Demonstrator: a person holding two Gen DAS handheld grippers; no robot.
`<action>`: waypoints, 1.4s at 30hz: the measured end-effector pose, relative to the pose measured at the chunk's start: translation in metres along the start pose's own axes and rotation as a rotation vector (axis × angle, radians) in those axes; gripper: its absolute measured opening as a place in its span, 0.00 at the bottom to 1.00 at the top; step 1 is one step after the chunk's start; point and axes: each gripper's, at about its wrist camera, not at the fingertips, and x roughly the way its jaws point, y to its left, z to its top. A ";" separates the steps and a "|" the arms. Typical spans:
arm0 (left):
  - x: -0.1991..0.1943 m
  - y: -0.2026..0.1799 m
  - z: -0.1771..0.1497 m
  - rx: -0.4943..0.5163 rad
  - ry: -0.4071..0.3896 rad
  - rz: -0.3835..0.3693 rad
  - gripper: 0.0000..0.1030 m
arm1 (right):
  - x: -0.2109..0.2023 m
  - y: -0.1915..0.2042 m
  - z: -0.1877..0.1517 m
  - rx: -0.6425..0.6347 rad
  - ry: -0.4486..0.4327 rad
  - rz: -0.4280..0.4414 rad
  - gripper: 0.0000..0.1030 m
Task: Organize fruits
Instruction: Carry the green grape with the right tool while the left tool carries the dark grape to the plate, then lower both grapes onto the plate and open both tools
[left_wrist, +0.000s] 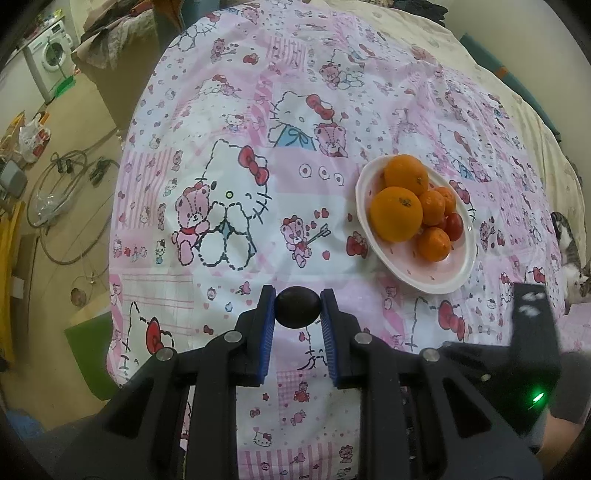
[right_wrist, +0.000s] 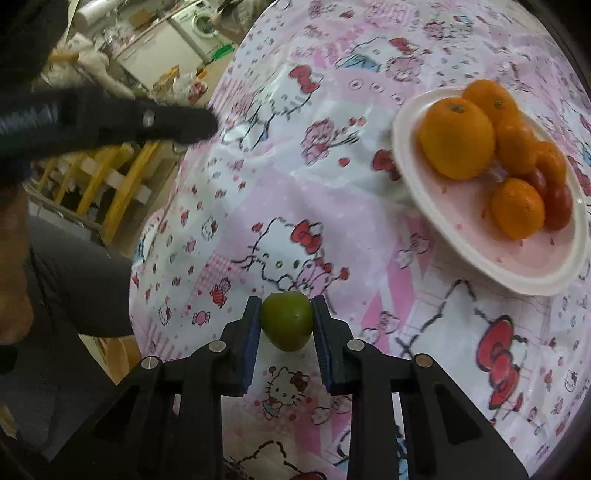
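Observation:
My left gripper (left_wrist: 298, 306) is shut on a dark round fruit (left_wrist: 297, 307), held above the pink cartoon-print cloth (left_wrist: 229, 122). My right gripper (right_wrist: 285, 317) is shut on a small green fruit (right_wrist: 286, 320) just over the cloth. A white plate (left_wrist: 439, 278) up and to the right carries two big oranges (left_wrist: 396, 213), several small tangerines (left_wrist: 434, 243) and small red fruits (left_wrist: 455, 225). In the right wrist view the same plate (right_wrist: 476, 266) sits at the upper right with the oranges (right_wrist: 457, 140). The other gripper's black body (right_wrist: 110, 118) shows at the upper left there.
The cloth-covered table falls off at the left to a floor with hoses (left_wrist: 62, 206), bags and a washing machine (left_wrist: 50, 55). A cat (left_wrist: 570, 243) lies at the right edge. A person's dark sleeve (right_wrist: 74, 280) and yellow wooden bars (right_wrist: 122, 184) are at the left.

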 end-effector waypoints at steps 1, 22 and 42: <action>0.000 0.000 0.000 -0.001 0.000 0.001 0.20 | -0.005 -0.004 0.000 0.013 -0.011 0.003 0.28; 0.013 -0.061 0.012 0.139 -0.014 0.012 0.20 | -0.136 -0.118 -0.004 0.331 -0.370 -0.006 0.28; 0.098 -0.137 0.019 0.262 0.073 -0.103 0.21 | -0.096 -0.182 0.009 0.491 -0.282 -0.007 0.28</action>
